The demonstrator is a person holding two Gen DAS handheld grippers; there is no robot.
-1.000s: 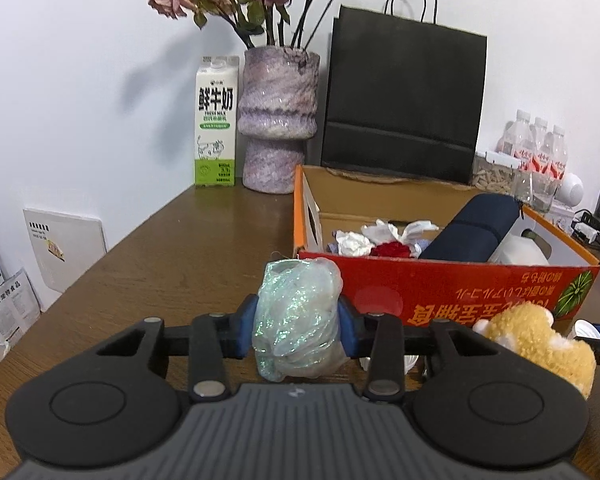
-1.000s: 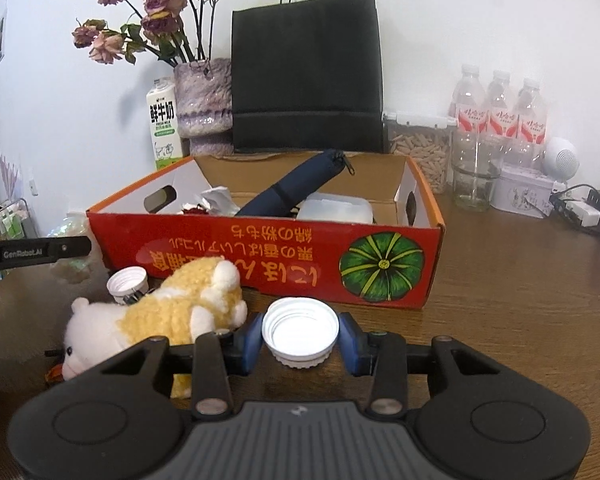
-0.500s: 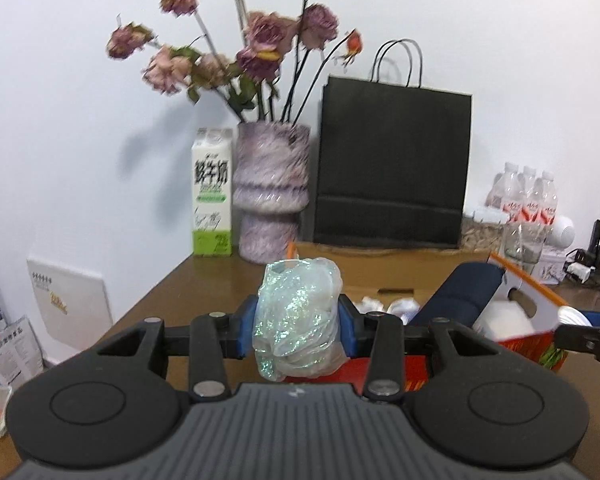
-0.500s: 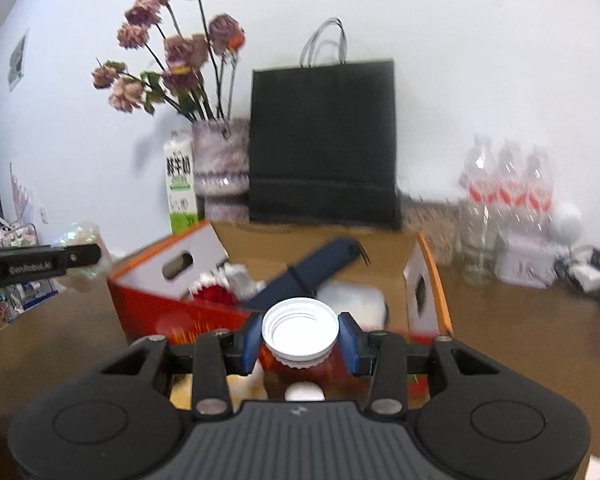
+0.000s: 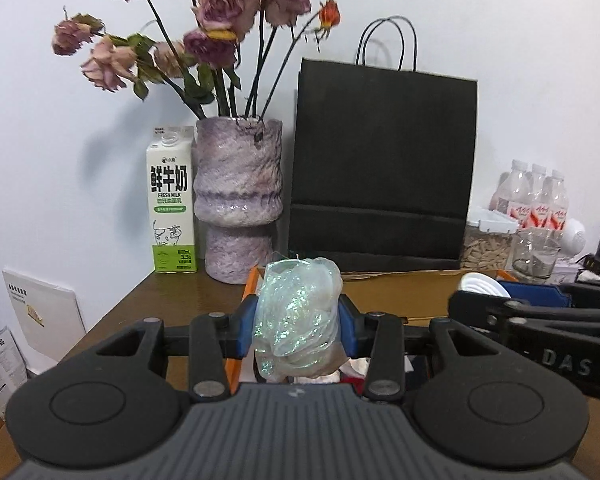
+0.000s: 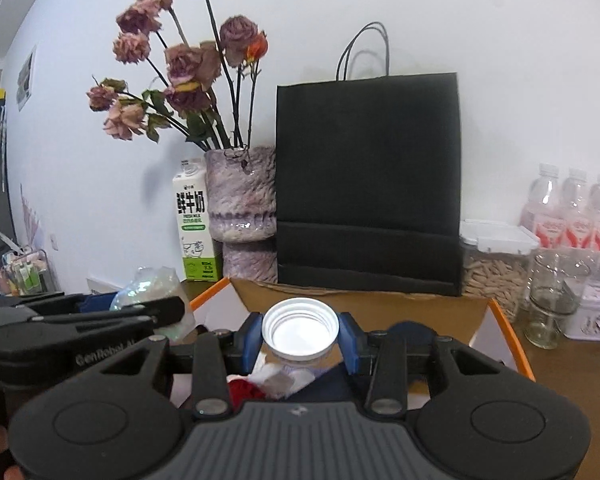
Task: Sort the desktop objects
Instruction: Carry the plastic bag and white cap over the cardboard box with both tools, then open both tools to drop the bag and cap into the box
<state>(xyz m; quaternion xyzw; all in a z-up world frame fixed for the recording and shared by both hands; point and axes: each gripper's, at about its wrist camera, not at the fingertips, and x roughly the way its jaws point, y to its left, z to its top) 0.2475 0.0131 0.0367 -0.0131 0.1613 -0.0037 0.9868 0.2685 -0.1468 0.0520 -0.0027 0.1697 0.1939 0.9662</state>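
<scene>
Left wrist view: left tool (image 5: 298, 330) clenched on crinkly plastic wad (image 5: 298, 320), hanging over near-left corner of orange box (image 5: 249, 286). Tip — carry it further in past the rim before letting go.

Right wrist view: right tool (image 6: 300, 338) gripping white cap (image 6: 300, 328), above box interior — go low, release gently so it won't bounce.

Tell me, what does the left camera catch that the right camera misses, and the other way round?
Only the left view shows the left gripper squeezing a shimmery plastic bag head-on. Only the right view shows the inside of the white cap pinched in the right gripper, plus red and white items down in the orange box. Both show the vase, milk carton, black paper bag and water bottles.
</scene>
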